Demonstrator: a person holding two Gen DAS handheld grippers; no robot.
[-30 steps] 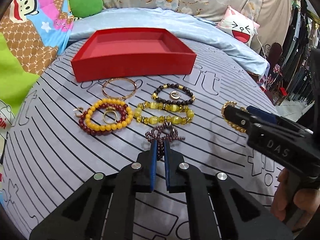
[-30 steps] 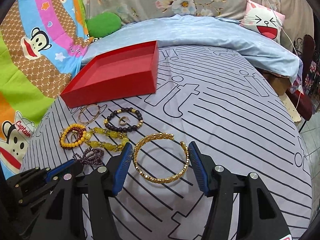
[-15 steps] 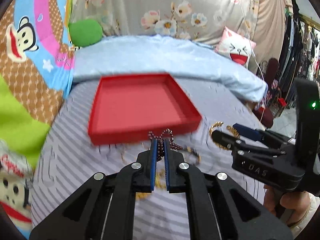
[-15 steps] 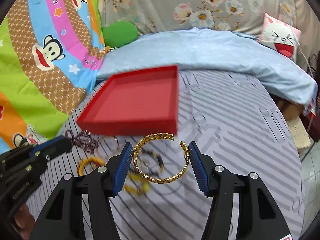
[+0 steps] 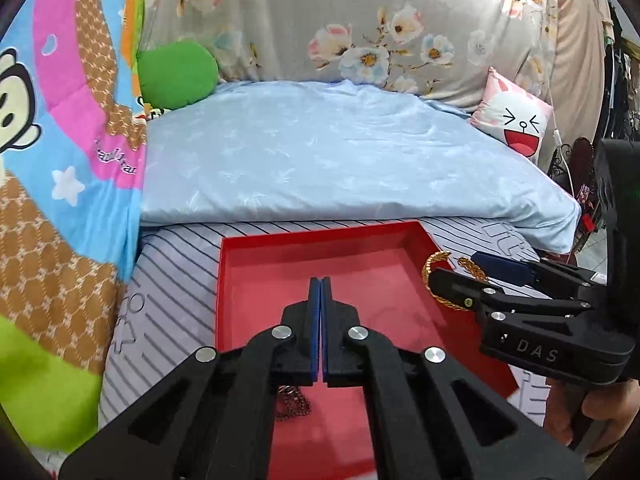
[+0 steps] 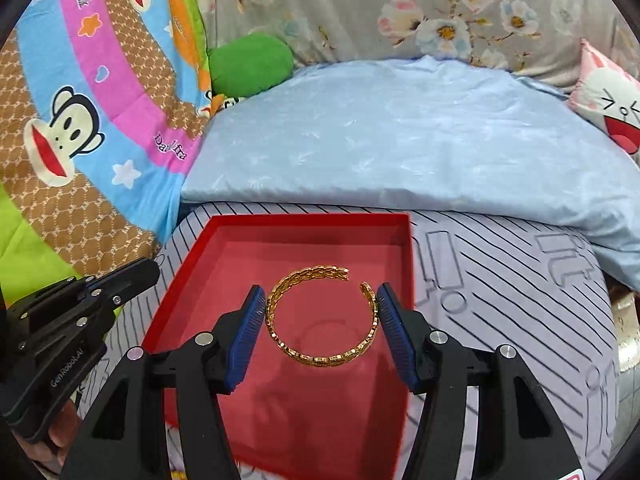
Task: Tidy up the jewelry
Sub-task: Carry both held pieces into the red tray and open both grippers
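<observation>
I see the gold bangle [image 6: 322, 318] pinched between my right gripper [image 6: 321, 334]'s blue pads [image 6: 245, 338], held over the red tray [image 6: 304, 220], whose floor shows beneath and around it; the open ends of the bangle point away from the camera toward the tray's far wall. That gripper is spread just as wide as the bangle and pressed against its two sides. In the left wrist view the same bangle [image 5: 438, 278] shows at the right gripper [image 5: 460, 276]'s tips beside the tray's right wall [image 5: 430, 240]. My left gripper [image 5: 320, 292] has its pads pressed almost together, and the dark beaded chain [image 5: 294, 400] hangs beneath the fingers [image 5: 308, 344], low over the near part of the tray; I cannot tell exactly where the pads catch it, since the fingers hide that spot. The tray sits on the striped bed cover [image 6: 500, 280], with a pale blue quilt [image 6: 400, 132] behind it. A second ago both grippers were down at the bed cover among the other bracelets with the tray well ahead; now both have come up and forward over the tray, each carrying its piece, and the other bracelets have dropped out of view.
</observation>
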